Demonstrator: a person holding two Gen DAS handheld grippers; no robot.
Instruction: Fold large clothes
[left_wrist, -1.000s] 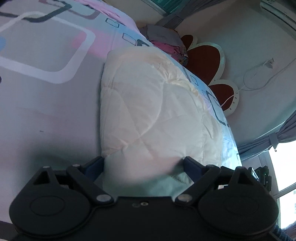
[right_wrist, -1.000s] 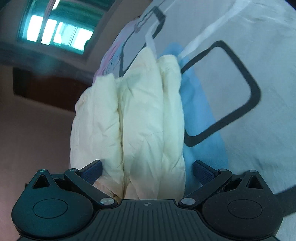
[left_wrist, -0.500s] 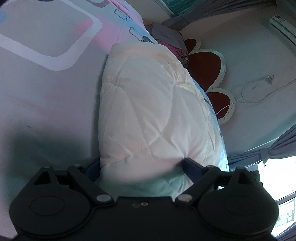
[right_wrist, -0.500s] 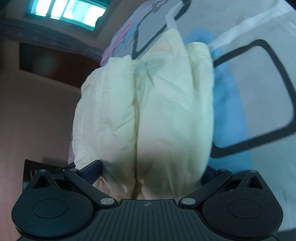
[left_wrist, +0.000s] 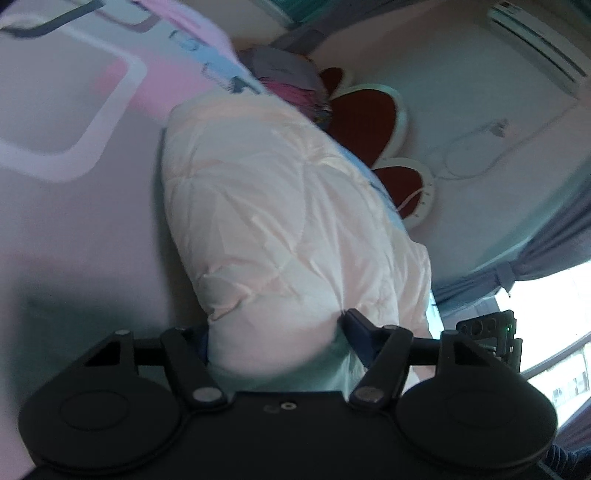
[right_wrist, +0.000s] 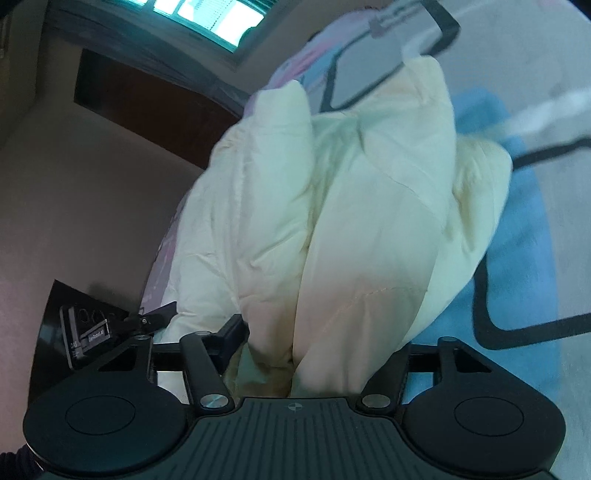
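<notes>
Already bunched lengthwise on the bed (left_wrist: 55, 229), the cream quilt (left_wrist: 280, 221) runs straight ahead of you; your left gripper (left_wrist: 275, 332) and right gripper (right_wrist: 314, 339) are closing on its near end.

Left tool (left_wrist: 275, 332): my jaws are closing on the folded quilt (left_wrist: 288, 221); its bulk fills the way ahead.
Left side: I see bare bed sheet (left_wrist: 74, 229), free to pass.
Far end: pile of clothes (left_wrist: 291, 79) and headboard (left_wrist: 365, 114) block me, with the wall just behind.
Right tool (right_wrist: 317, 343): closing, quilt (right_wrist: 332, 206) bunched between the jaws.
Right side: open sheet (right_wrist: 546, 229).
Left of it: the other tool (right_wrist: 110, 328) is near.
</notes>
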